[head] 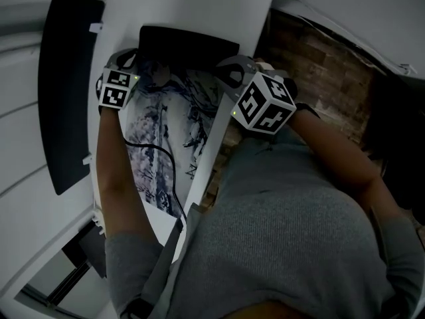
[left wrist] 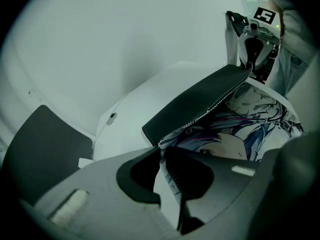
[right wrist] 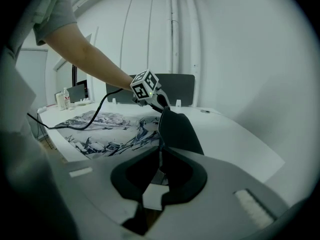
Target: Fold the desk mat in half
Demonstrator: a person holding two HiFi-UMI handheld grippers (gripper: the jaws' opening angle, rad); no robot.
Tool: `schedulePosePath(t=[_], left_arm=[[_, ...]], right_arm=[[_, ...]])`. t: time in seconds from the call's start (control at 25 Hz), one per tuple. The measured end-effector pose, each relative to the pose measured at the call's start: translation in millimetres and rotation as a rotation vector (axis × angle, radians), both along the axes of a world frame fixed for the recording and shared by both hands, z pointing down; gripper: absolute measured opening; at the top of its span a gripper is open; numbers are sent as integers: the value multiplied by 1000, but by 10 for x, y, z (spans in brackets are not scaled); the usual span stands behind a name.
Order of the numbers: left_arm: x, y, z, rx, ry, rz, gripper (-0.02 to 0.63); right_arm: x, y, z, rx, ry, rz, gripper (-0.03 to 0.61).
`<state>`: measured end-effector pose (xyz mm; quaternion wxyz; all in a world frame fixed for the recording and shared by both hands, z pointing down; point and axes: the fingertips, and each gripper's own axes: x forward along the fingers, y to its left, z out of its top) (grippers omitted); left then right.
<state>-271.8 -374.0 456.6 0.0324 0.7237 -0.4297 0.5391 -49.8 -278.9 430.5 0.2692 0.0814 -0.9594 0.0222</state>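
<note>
**Head view.** The desk mat (head: 174,135) lies on the white table (head: 199,5). Its long axis runs from the held short edge back toward your body. That edge is raised and turned over, so a band of black underside shows. The left gripper (head: 133,62) has one corner of the edge and the right gripper (head: 229,72) has the other. Neither hand is nearer the mat than the other. The rest of the mat lies from both claws toward you, so I judge the fold must travel along the long axis. A black cable (head: 159,165) crosses the printed face of the mat in that path.

**Left gripper view.** The left gripper (left wrist: 162,153) has its jaws pressed together on the mat's edge, and the sheet passes between the pads. The desk mat (left wrist: 200,101) rises from there as a taut, thin sheet. It is matte black underneath, with a pale stitched hem. The upper face carries a smooth drawing in blues and greys. The right gripper (left wrist: 257,44) sits at the mat's other corner.

**Right gripper view.** The right gripper (right wrist: 160,156) is pinching the mat too, with its jaws closed on the hem. The desk mat (right wrist: 105,129) lies flat beyond the curled black part. It looks limp and rubbery and will probably sag between your hands. The cable (right wrist: 85,120) rests on the mat. Small bottles (right wrist: 64,100) stand past the mat's far end.
</note>
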Motion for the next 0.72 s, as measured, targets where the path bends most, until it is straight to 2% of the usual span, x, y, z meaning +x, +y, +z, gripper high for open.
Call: schedulePosePath(t=[0.2, 0.72], left_arm=[[-91, 202, 77, 28, 17, -30, 40], [-338, 804, 145, 48, 29, 9, 43]], right_arm=[[-104, 245, 36, -14, 13, 36, 26], [-403, 898, 129, 6, 63, 74, 26]])
